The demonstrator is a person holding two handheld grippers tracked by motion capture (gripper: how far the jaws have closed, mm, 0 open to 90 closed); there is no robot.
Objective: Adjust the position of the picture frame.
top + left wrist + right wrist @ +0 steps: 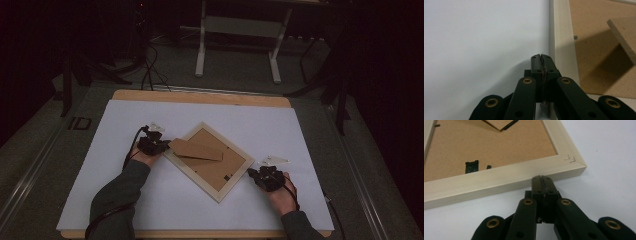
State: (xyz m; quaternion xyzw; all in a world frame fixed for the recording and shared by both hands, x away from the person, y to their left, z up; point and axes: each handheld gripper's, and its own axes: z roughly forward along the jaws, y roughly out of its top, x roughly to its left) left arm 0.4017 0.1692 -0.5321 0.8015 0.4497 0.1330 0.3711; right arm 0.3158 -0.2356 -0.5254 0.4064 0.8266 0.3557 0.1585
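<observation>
A pale wooden picture frame (186, 171) lies face down and turned like a diamond on the white sheet (100, 165). Its brown backing board (215, 165) faces up, and a cardboard stand flap (196, 149) is raised from it. My left gripper (161, 145) is shut and empty at the frame's left corner, its jaws pressed together beside the frame's edge (561, 37). At the frame's right corner (574, 165), my right gripper (251, 173) is shut and empty, jaw tips almost against the wood. A small black clip (471, 166) sits on the backing.
The white sheet covers a wooden table (200, 97) whose edge shows at the back. A white table stand (237, 45) and dark cables (147, 65) are on the floor behind. A person's forearms in grey sleeves (115, 195) reach in from the bottom.
</observation>
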